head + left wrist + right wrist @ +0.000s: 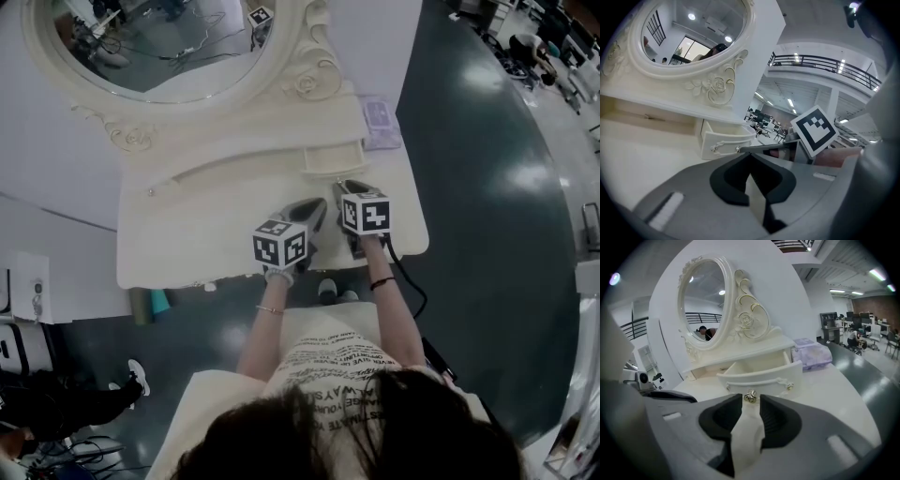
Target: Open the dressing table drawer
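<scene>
The cream dressing table point(187, 239) has its small right drawer point(335, 159) pulled out under the oval mirror point(159, 47). In the right gripper view the drawer point(761, 373) stands open, and its metal knob point(750, 396) sits right at the tips of my right gripper point(750, 401). The jaws are open and a gap shows on each side of the knob. My right gripper point(349, 187) points at the drawer front. My left gripper point(314, 208) rests beside it over the tabletop, left of the drawer point(724, 143). Its jaws point(750, 171) are shut on nothing.
A purple tissue pack point(380, 124) lies at the table's back right corner, just right of the drawer point(813, 355). The table's front edge runs close to the person's body. Dark floor point(487, 187) lies to the right, and a white cabinet point(28, 291) stands at the left.
</scene>
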Demonstrator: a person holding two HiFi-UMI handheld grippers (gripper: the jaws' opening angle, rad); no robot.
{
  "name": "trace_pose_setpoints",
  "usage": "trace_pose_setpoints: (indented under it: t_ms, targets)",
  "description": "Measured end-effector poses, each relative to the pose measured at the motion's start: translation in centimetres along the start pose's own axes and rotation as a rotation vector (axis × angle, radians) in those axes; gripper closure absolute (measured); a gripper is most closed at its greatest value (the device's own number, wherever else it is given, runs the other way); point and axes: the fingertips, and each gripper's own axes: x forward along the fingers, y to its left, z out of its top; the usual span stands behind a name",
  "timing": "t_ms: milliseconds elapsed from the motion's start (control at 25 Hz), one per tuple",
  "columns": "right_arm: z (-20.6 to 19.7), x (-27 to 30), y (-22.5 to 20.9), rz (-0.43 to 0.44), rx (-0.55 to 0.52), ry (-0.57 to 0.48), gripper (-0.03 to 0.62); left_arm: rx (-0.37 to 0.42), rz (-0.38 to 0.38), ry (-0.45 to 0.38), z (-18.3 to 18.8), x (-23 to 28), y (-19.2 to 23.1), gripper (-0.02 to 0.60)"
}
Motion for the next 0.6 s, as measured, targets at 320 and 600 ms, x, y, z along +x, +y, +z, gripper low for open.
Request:
trace_pose_setpoints:
  t_ms: [320, 600]
  targets:
    - [-0.1, -2.1, 2.0, 0.115, -0.058, -0.062, 0.491, 0.035, -0.029, -0.011, 0.3, -0.6, -0.5, 0.582]
    - [2.7, -5.0, 4.6, 0.239, -0.103, -0.197, 0.504, 0.069, -0.056, -0.060, 1.6, -1.6, -1.4, 0.581]
